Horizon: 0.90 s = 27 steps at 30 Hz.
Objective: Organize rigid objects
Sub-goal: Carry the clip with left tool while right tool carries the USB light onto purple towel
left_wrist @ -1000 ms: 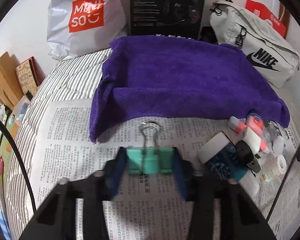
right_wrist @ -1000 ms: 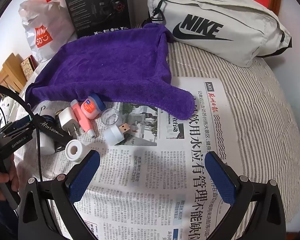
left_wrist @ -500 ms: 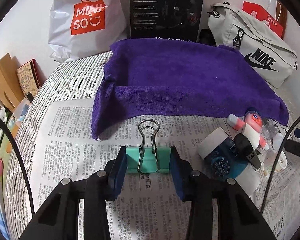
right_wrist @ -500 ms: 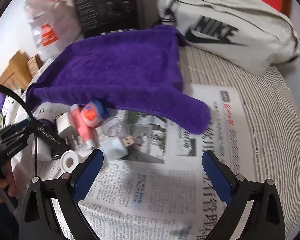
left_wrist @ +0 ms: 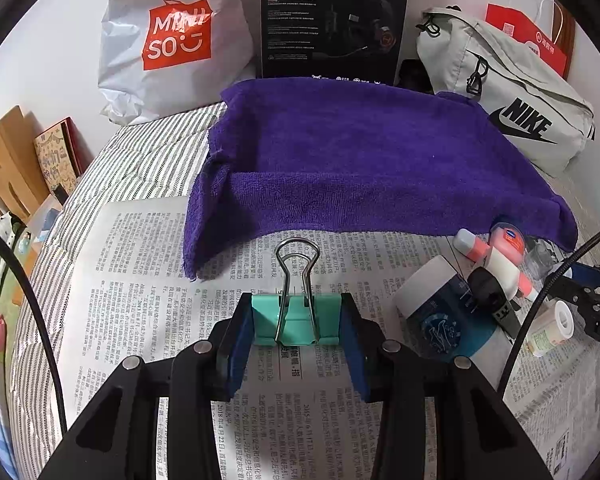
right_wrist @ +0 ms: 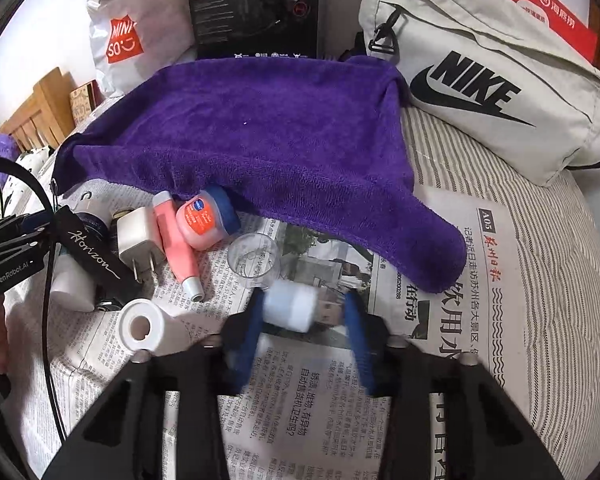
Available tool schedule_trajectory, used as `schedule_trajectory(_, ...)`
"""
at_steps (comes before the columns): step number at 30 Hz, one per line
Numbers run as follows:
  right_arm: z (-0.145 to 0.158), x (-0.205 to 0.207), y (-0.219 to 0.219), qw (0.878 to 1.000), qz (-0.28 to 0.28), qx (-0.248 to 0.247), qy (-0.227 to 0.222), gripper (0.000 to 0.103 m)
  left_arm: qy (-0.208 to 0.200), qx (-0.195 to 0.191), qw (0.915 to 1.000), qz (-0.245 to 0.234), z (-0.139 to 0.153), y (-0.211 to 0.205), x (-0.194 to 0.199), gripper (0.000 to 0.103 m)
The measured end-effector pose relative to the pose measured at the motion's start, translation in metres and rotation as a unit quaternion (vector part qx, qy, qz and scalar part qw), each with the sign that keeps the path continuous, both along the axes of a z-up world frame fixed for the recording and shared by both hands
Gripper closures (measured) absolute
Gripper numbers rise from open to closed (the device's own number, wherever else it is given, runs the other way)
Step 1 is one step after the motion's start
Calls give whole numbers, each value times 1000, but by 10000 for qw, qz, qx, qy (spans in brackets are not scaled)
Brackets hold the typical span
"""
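On the newspaper (left_wrist: 140, 280) spread over the bed, the left tongs (left_wrist: 296, 320) are clamped on the green clip (left_wrist: 296, 318), near the towel (left_wrist: 360, 160) edge. The right tongs (right_wrist: 306, 314) look nearly closed around the white USB light (right_wrist: 290, 310), though blur makes contact hard to call. If they only catch its rounded end, it could squirt out into the clear cup (right_wrist: 254, 256).

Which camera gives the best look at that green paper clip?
The left wrist view: the green binder clip sits centred and sharp, pinched in the left hand-held gripper. The right wrist view doesn't show the clip at all.
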State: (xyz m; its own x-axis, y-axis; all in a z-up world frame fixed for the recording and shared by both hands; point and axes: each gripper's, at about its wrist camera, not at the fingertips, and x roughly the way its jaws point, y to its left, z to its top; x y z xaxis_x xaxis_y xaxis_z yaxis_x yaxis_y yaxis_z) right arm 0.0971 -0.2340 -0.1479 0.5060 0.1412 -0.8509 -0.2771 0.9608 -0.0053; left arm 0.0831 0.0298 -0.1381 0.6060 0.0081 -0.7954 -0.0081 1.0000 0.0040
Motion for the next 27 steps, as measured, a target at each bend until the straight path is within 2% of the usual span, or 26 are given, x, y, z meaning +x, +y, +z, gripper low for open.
schedule_trajectory(9,3,-3,-9,9999,-102,-10,88,66,55,-119,9999,-70,2,1,-5,64)
schedule_trajectory(15,10,-7,-15,9998,-149,31,155,66,166,-398,9991,-54,6,13,-12,64)
schedule_trajectory(20,21,-10,-18,9998,-160,77,69,66,231,-396,9989,-7,12,16,-18,64)
schedule_trajectory(27,41,-11,-17,9998,-128,115,-62,66,106,-400,9991,26,31,19,-26,64)
